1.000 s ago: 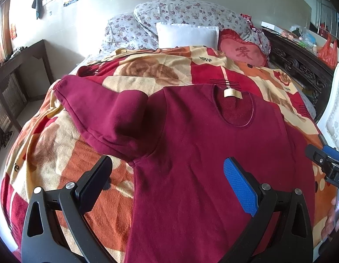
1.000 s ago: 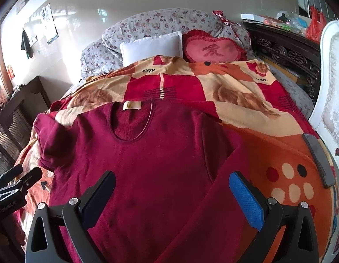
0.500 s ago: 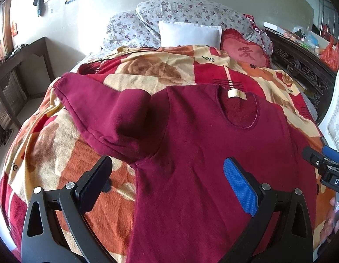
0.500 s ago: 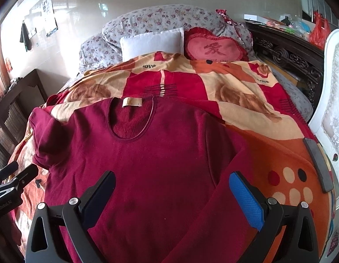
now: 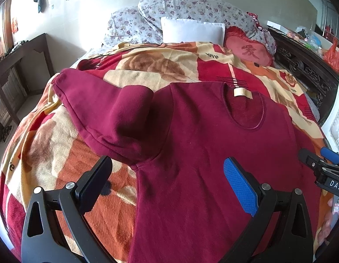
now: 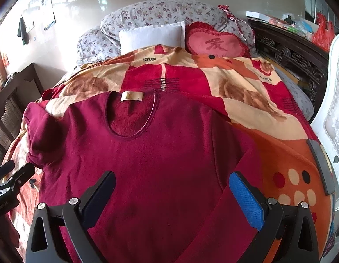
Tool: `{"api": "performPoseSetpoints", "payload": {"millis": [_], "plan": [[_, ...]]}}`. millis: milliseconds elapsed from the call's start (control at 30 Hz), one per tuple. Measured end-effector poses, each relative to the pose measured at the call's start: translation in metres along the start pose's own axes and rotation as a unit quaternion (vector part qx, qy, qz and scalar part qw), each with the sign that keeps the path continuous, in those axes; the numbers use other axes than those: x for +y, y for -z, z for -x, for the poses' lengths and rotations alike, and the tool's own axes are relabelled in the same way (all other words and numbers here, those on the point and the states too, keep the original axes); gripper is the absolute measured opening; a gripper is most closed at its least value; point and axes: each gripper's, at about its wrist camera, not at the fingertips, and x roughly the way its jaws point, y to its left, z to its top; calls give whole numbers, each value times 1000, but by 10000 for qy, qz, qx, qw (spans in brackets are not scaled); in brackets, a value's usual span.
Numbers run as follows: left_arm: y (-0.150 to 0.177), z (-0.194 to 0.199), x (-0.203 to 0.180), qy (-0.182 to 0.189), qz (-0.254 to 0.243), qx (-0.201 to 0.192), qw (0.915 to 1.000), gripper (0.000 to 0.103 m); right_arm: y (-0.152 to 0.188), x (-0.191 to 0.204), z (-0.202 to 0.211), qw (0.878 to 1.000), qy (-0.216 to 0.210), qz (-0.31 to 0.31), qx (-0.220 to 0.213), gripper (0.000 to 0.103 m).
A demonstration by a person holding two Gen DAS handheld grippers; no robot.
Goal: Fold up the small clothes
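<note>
- I am holding my left tool (image 5: 167, 175) above the maroon sweater (image 5: 213, 153), its fingers spread wide apart and gripping nothing.
- I am holding my right tool (image 6: 171, 188) the same way, fingers spread and empty.
- The sweater is lying flat, neckline away from me, on a red, orange and cream patterned blanket (image 6: 246, 92) that is covering the bed.
- Its left sleeve (image 5: 99, 107) is stretching out toward the bed's edge.
- A white pillow (image 6: 152, 35), floral pillows (image 6: 169, 11) and a red heart-shaped cushion (image 6: 215, 43) are resting at the head.
- Dark carved wooden furniture (image 6: 290, 54) is standing along the right, a pale wall (image 5: 92, 11) behind.
</note>
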Motion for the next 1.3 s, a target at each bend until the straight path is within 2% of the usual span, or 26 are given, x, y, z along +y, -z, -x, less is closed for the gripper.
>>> {"api": "performPoseSetpoints", "payload": {"millis": [333, 533, 667, 867, 1033, 1167, 1233, 1300], "plan": [[-7, -17, 21, -85, 123, 53, 9999, 102, -4, 21, -24, 9996, -191, 146, 164, 103], [-26, -37, 74, -235, 574, 94, 9980, 102, -10, 37, -37, 9989, -370, 191, 229, 103], [-41, -52, 119, -359, 939, 149, 9948, 102, -16, 50, -38, 9987, -432, 258, 76, 102], [-67, -76, 202, -285, 2064, 75, 9780, 99, -22, 71, -49, 9975, -492, 488, 146, 102], [-87, -101, 248, -325, 2630, 94, 9642, 95, -23, 77, -57, 9965, -634, 478, 247, 102], [-95, -129, 272, -263, 2974, 221, 9541, 81, -25, 79, -59, 9962, -690, 472, 257, 102], [-96, -140, 277, -300, 3039, 297, 9518, 78, -27, 79, -60, 9962, -695, 463, 264, 102], [-97, -152, 279, -353, 3066, 370, 9505, 65, -28, 78, -62, 9961, -715, 436, 283, 102]]}}
